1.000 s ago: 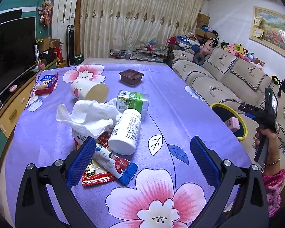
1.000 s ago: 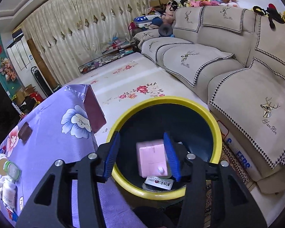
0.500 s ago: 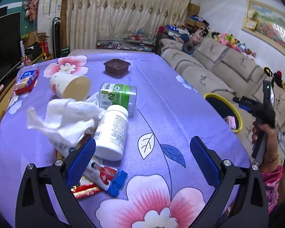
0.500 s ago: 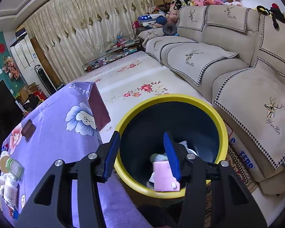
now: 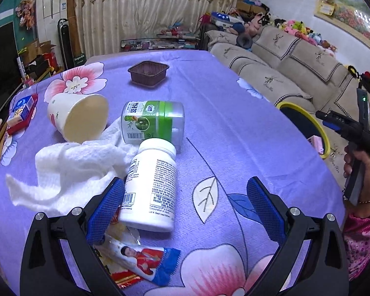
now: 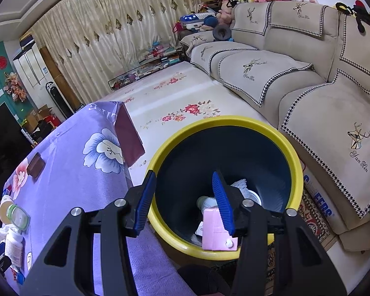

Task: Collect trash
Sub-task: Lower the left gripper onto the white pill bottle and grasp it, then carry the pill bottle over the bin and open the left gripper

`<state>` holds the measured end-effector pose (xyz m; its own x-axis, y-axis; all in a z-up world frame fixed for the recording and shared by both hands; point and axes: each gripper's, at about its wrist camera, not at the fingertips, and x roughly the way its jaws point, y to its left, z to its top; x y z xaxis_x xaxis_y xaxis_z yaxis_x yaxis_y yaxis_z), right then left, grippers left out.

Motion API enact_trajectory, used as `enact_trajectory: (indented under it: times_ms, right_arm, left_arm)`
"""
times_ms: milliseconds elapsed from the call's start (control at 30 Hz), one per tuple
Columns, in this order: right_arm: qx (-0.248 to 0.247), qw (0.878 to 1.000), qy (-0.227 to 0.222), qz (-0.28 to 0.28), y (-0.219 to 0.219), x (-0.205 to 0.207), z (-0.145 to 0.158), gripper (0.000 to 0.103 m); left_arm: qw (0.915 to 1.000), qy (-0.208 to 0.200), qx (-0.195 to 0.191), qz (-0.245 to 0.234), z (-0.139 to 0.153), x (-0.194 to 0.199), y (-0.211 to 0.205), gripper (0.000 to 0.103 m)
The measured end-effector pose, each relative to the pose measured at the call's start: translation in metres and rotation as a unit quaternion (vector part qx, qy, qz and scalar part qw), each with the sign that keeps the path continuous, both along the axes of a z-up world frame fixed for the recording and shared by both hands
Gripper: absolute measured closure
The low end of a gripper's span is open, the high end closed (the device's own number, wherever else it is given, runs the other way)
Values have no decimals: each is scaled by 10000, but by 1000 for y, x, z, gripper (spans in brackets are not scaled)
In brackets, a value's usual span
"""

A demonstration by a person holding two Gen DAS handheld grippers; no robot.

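My left gripper (image 5: 185,204) is open, low over the purple table (image 5: 234,128). Its left finger sits against a white pill bottle (image 5: 151,185) lying on its side. Behind that lie a green-capped jar (image 5: 155,122), a tipped paper cup (image 5: 82,119), a crumpled white tissue (image 5: 71,170) and snack wrappers (image 5: 143,261). My right gripper (image 6: 185,202) is open and empty above the yellow-rimmed bin (image 6: 278,138). A pink carton (image 6: 215,231) rests inside the bin with other trash.
A brown plastic tray (image 5: 148,72) sits at the table's far side. A blue box (image 5: 22,107) lies at the left edge. A beige sofa (image 6: 296,69) stands right of the bin. The bin (image 5: 305,120) is off the table's right edge.
The pink carton dropped from my right gripper into the bin. My left gripper moved forward and down toward the white pill bottle.
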<state>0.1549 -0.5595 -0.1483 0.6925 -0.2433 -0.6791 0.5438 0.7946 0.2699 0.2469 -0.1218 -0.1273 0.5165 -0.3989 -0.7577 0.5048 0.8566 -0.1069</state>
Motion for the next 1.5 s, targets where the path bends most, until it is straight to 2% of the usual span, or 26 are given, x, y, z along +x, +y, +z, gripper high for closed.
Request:
enact_trajectory:
  times_ms: [133,267,433,567,633,800,933,1000,1200,1500]
  right_arm:
    - [24,10000,16,15,0,2,-2,57]
    - [43,10000,15,42,-2,2,-2,57]
    - [81,10000,2,22,-5,2,-3,57]
    - [100,9999,-21,13,-5,0,-3,57]
    - [107,9999,-30,12,-6,-1,-3,57]
    - [161,9999,-39,-15,-10,-3,-5,57]
    - [195,9998,-49,-32,-13,-4,-7,57]
    - [205,9998,-58,-35,-13,-5,-7,57]
    - [207,9997,-83,-17,-13,-6,-6,57]
    - [185,9997,-187,-10,-14,-12,1,57]
  left_arm:
    - [9999,35,109,4,-3,7,-6,6]
    - [9998,106,178,-75,-6,10,-15,15]
    - [9991,126,318,-249,-9,7,-33,15]
    - [9990,166,393,-106,-11,12,-40,16]
    - [9988,169,453,-20,-12,14,-42,19]
    - [9975,289,627,154,-17,20,-42,40]
    - [9964,406,732,158,-24,21,-39,45]
    - [9961,409,768,158,-27,20,-38,55]
    - [9969,374,680,114,-25,16,-38,56]
    - [9984,126,526,-185,-2,-1,-55,56]
